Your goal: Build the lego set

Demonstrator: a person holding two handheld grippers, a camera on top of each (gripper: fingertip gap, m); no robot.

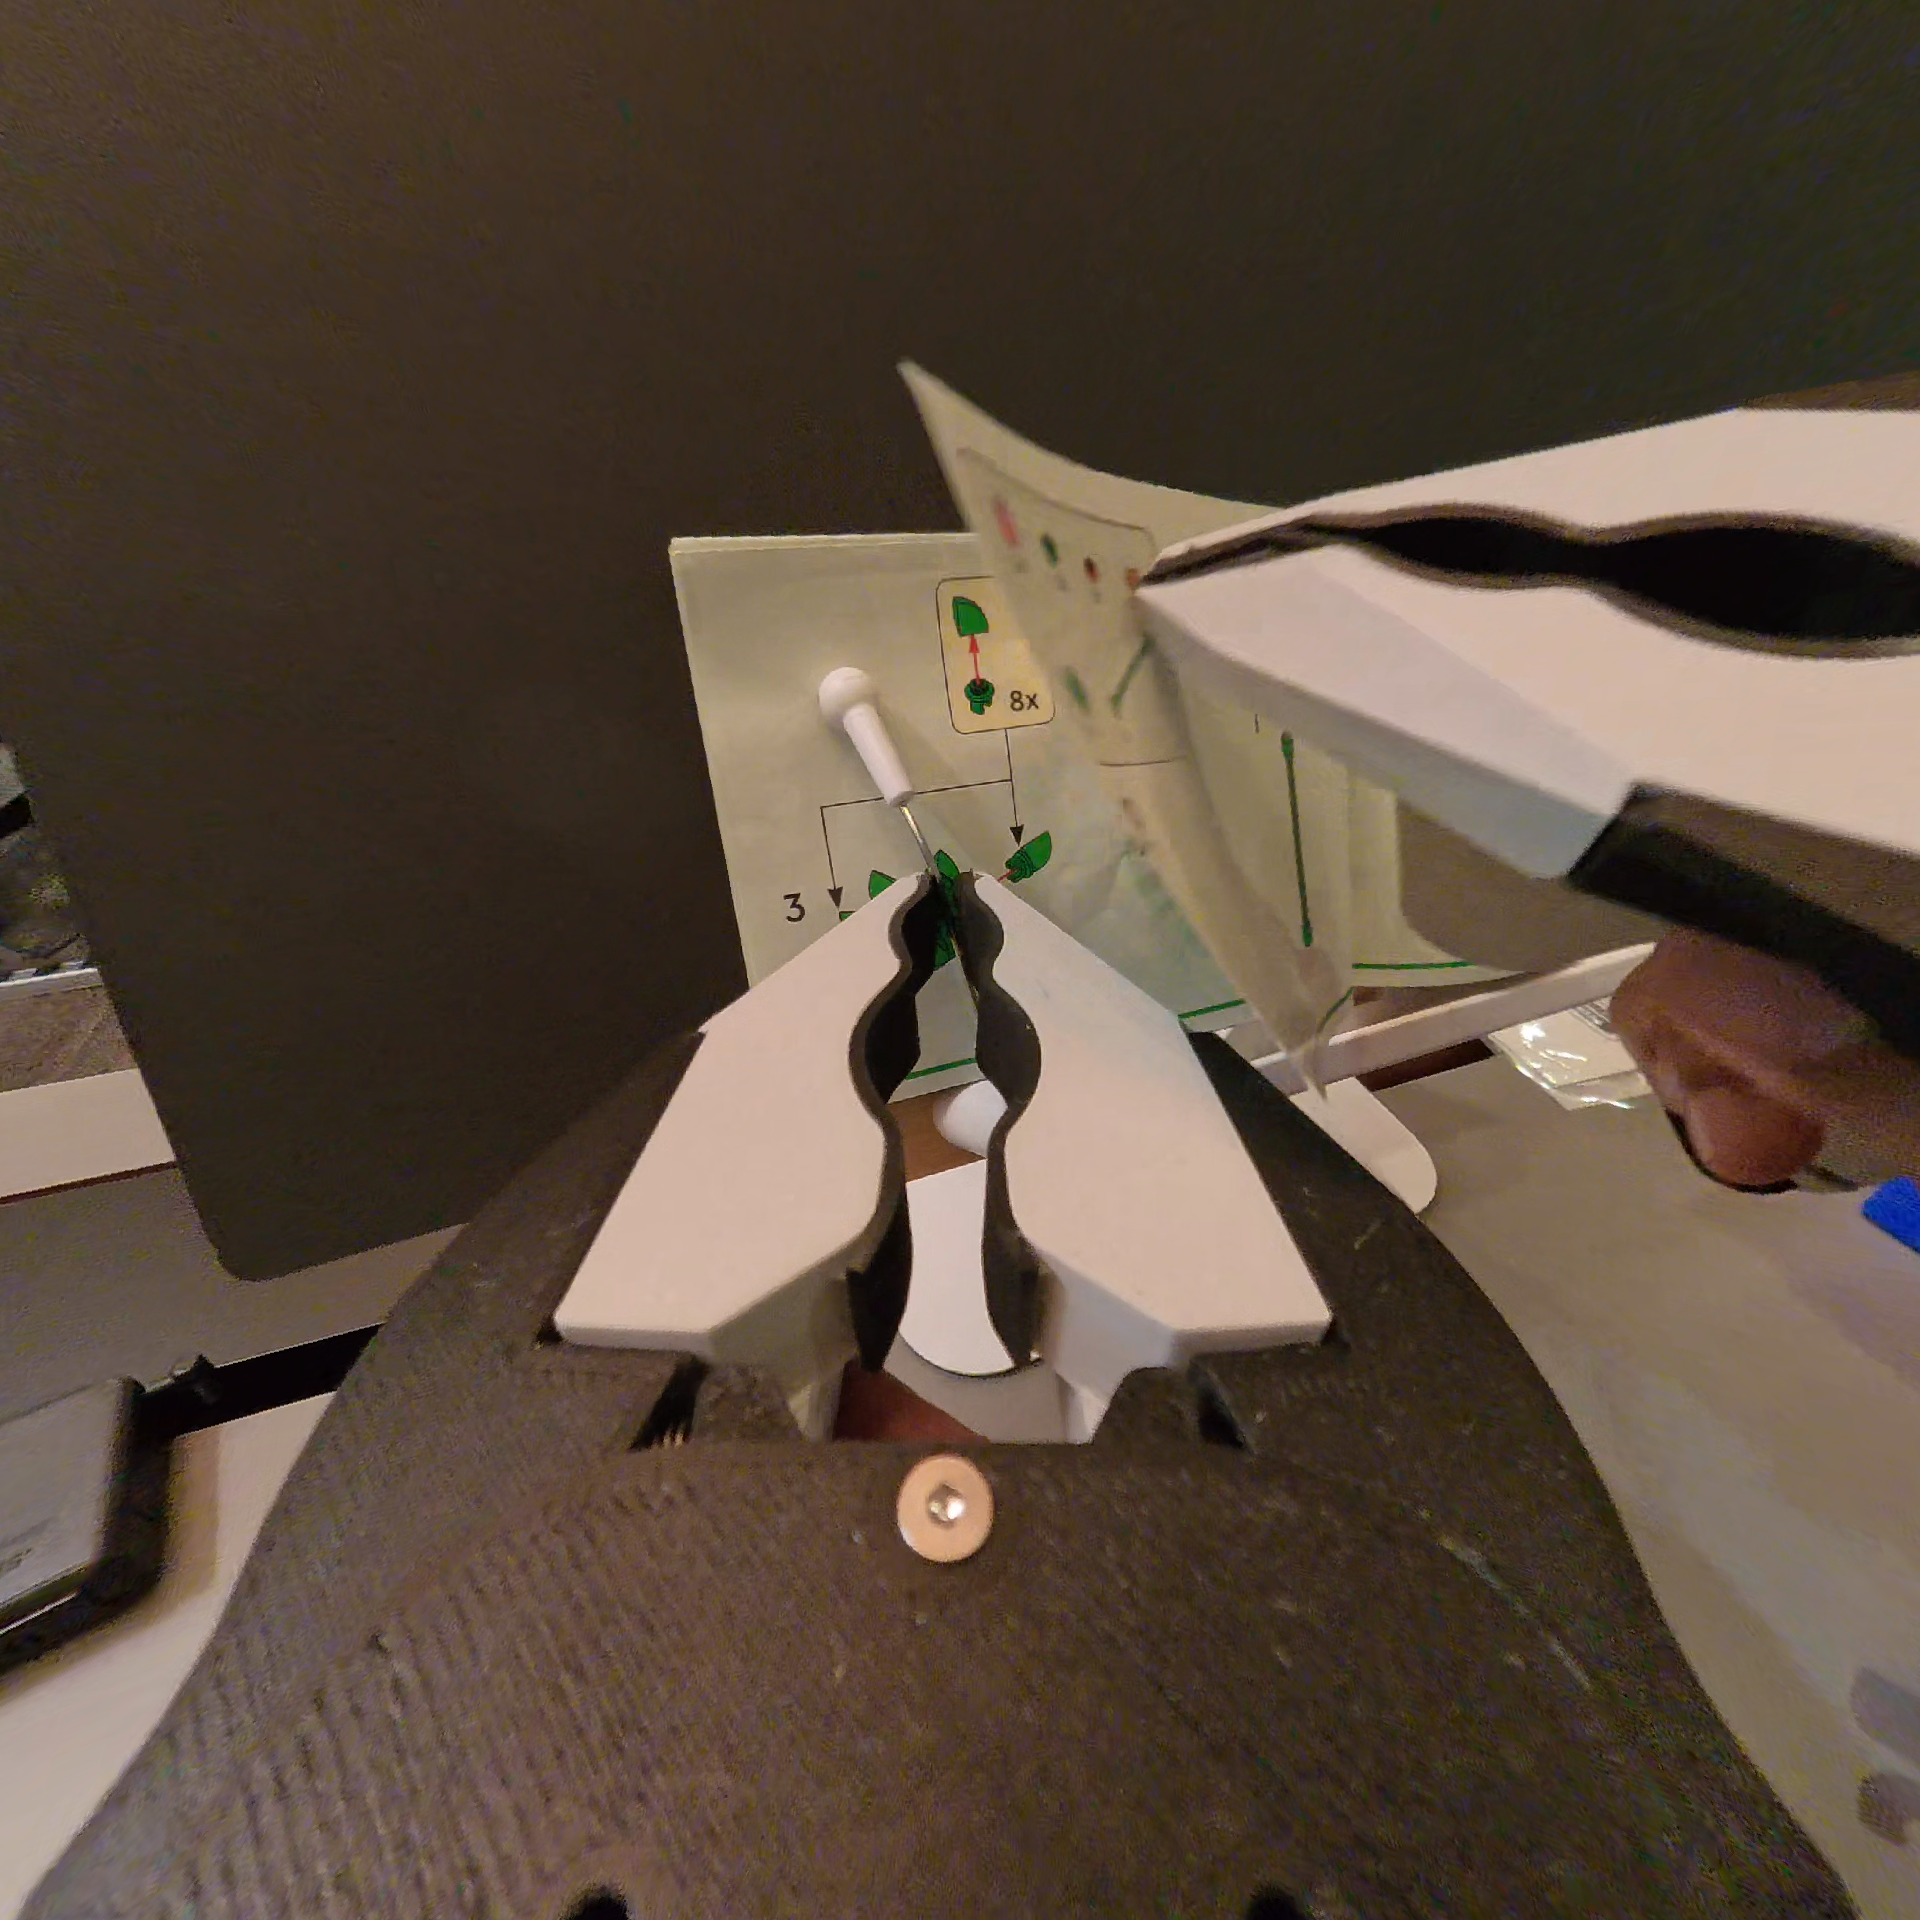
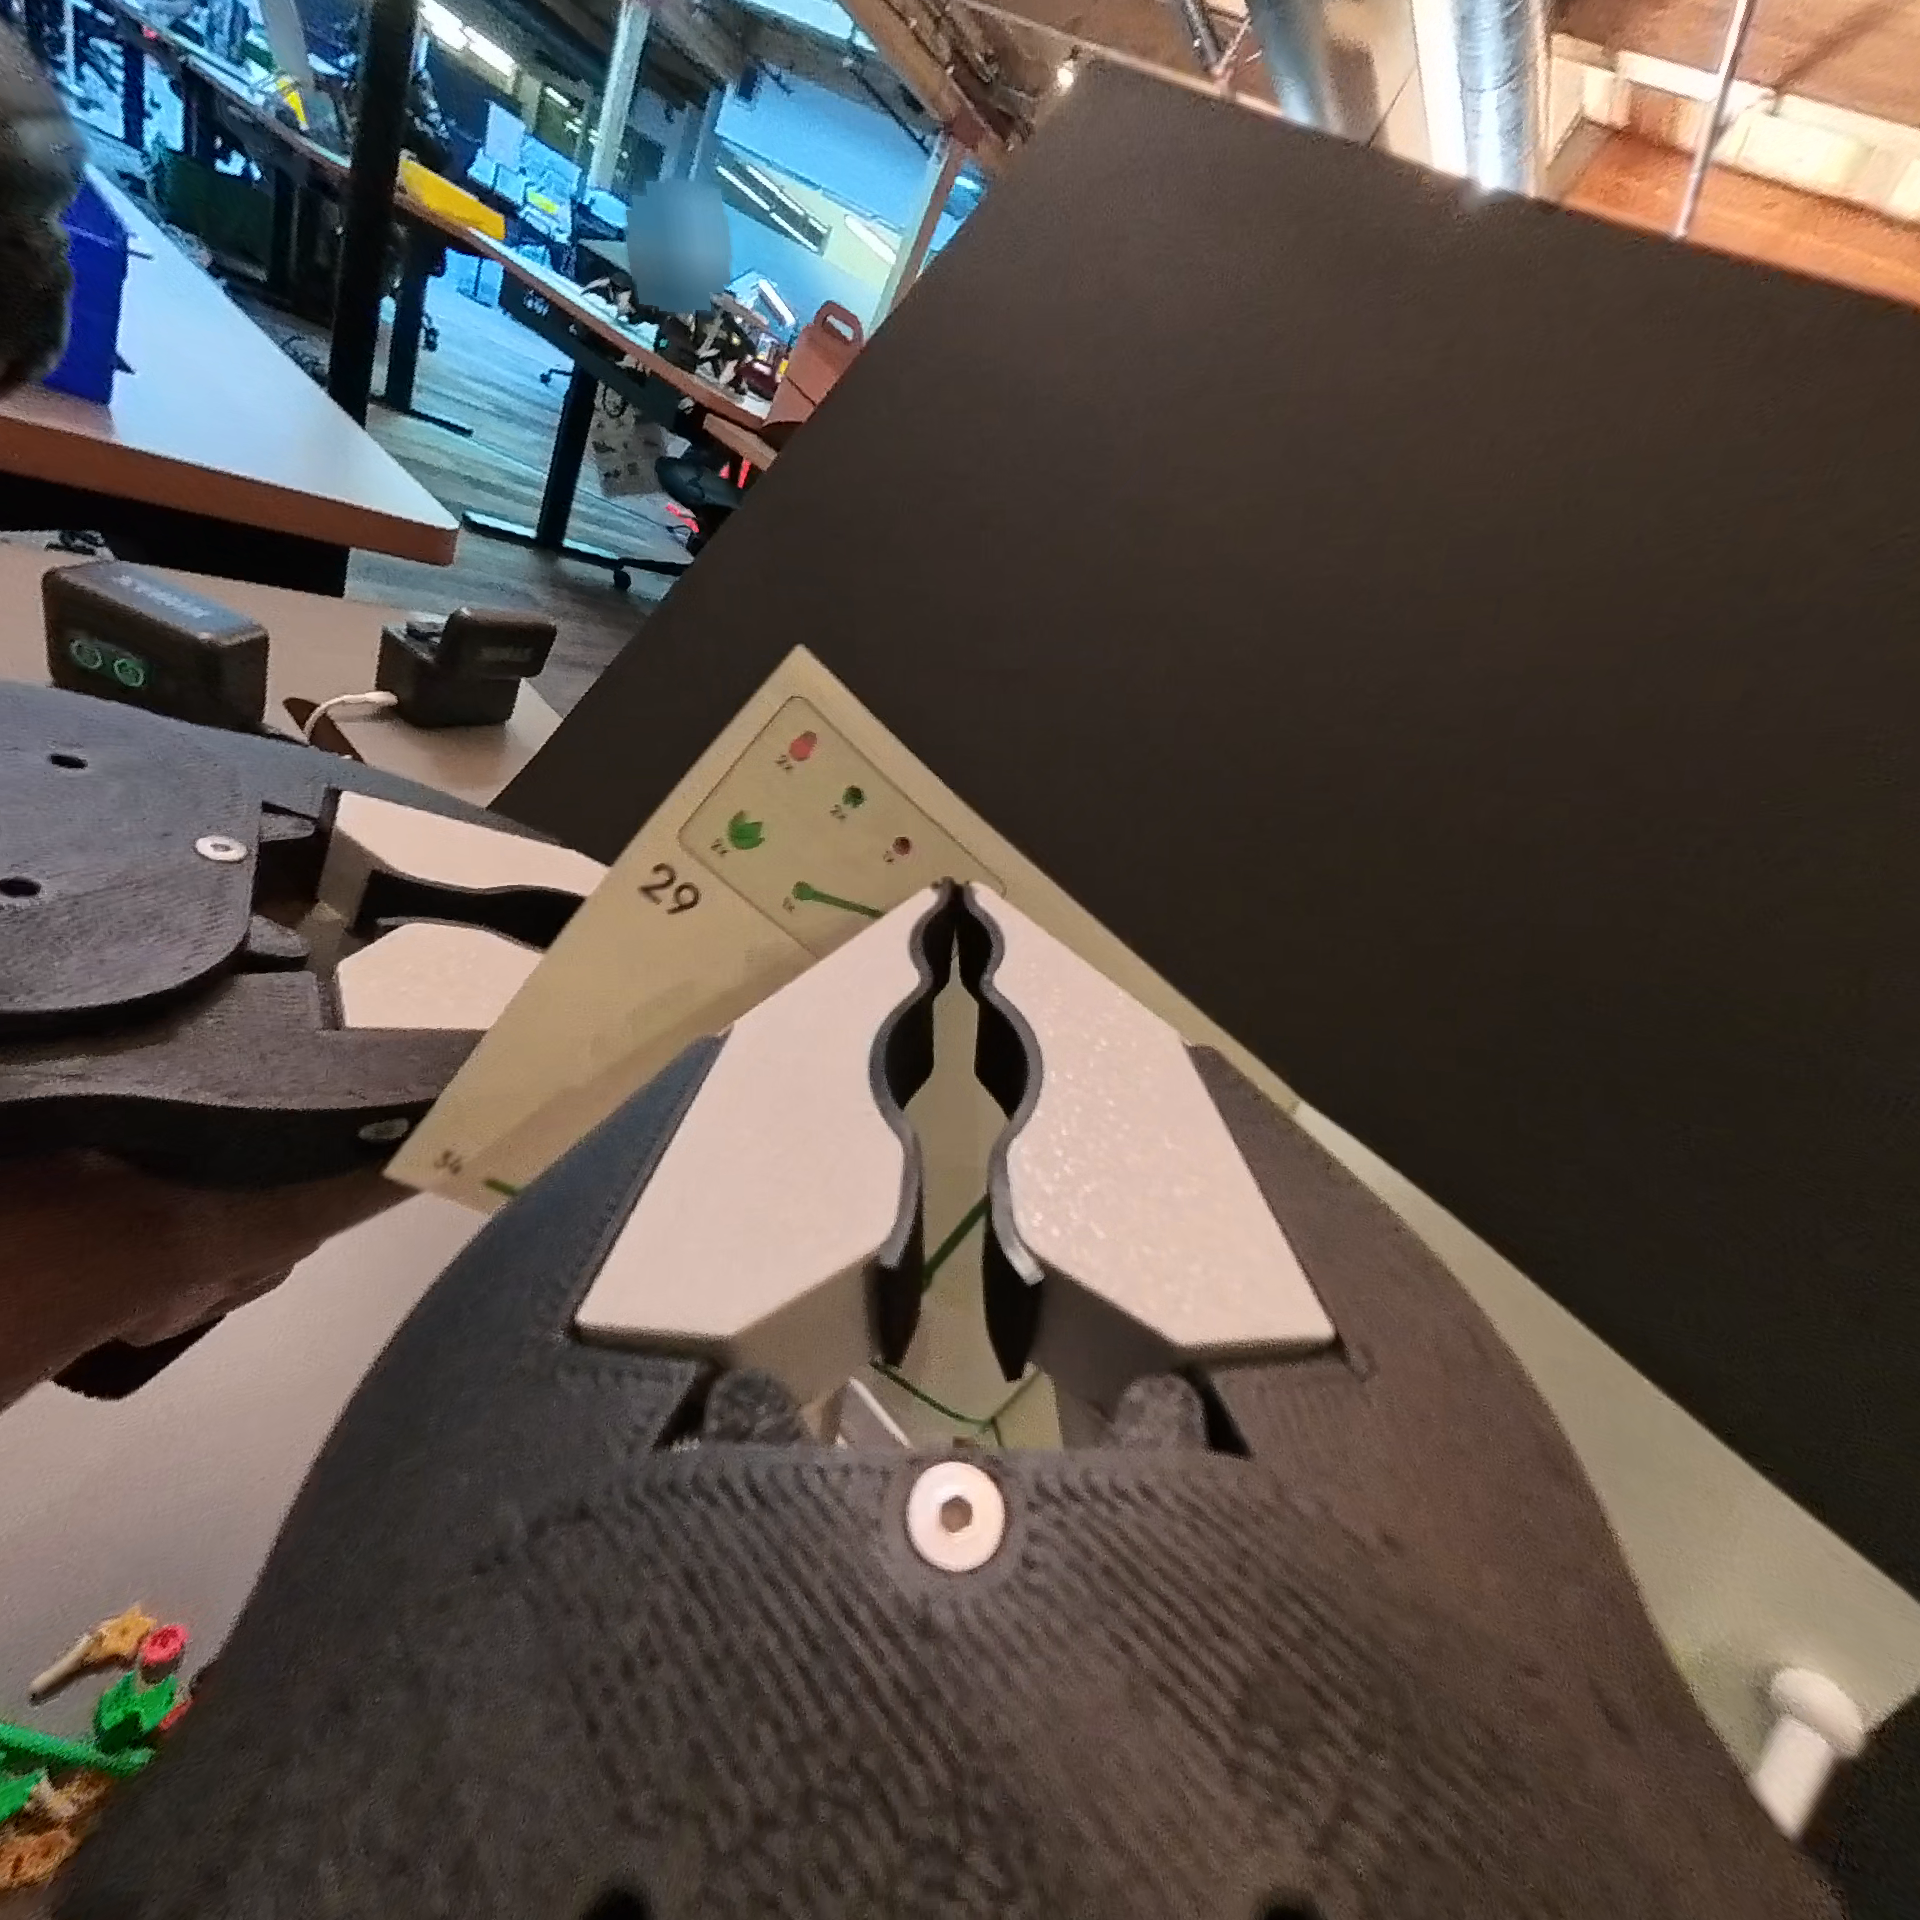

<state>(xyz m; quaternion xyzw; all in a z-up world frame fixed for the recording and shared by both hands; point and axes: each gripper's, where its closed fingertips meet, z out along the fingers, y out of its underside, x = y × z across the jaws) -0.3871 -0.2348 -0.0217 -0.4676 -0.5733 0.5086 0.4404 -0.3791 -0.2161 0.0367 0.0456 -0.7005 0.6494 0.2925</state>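
The instruction booklet (image 1: 790,644) stands open on a white book stand (image 1: 1382,1132) against a black board. My left gripper (image 1: 940,881) is shut on the thin wire of the stand's white-tipped page-holder pin (image 1: 857,717), in front of the left page. My right gripper (image 2: 956,888) is shut on the edge of a booklet page (image 2: 665,977) and holds it lifted and curled; it also shows in the left wrist view (image 1: 1151,574). The left gripper's fingers (image 2: 457,977) reach behind that page in the right wrist view. A partly built lego flower sprig (image 2: 114,1704) lies on the table at lower left.
A black backboard (image 2: 1351,623) stands behind the booklet. A second white page-holder pin (image 2: 1803,1735) sticks out at lower right. Two black devices (image 2: 156,644) sit on the table at left. A clear plastic bag (image 1: 1558,1049) lies behind the stand, and a hand (image 1: 1725,1070) holds the right gripper. Left tips to right tips: about 6 centimeters. It is some 20 centimeters from my left tips to the partly built lego flower sprig (image 2: 114,1704).
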